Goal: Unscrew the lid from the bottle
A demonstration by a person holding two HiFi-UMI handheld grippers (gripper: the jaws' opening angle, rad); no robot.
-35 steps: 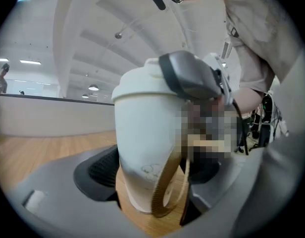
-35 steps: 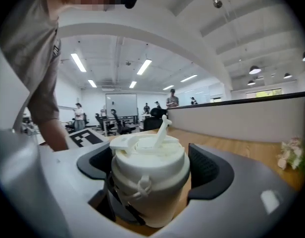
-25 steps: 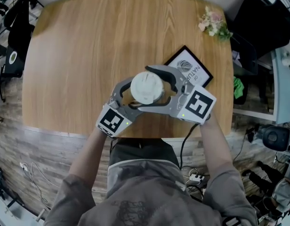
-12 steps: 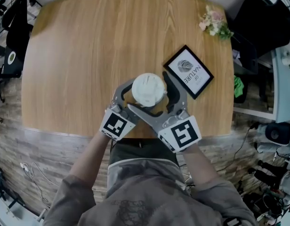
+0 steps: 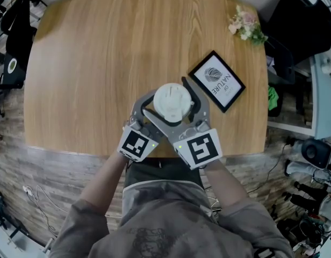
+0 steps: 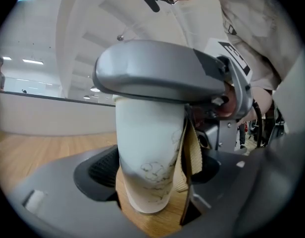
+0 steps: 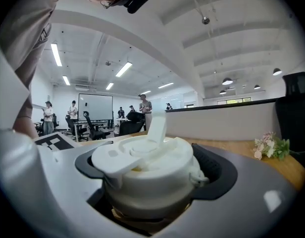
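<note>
The left hand-held gripper (image 6: 150, 168) has the bottle (image 6: 146, 133) clamped, so let the right hand-held gripper (image 7: 153, 171), just closing loosely round the lid (image 7: 147, 155), bite before twisting.

The table (image 5: 90, 63) is wood with a fine straight grain and a soft satin sheen. The bottle (image 6: 145, 133) looks smooth and matt white, with faint line drawing on its surface. The strap (image 6: 193, 150) at its side is beige woven cloth. The lid (image 7: 147, 157) is smooth white plastic with a dull sheen. The left gripper (image 6: 150, 192) has smooth grey plastic-looking fingers (image 6: 48, 202) with black ribbed pads (image 6: 100, 168).
</note>
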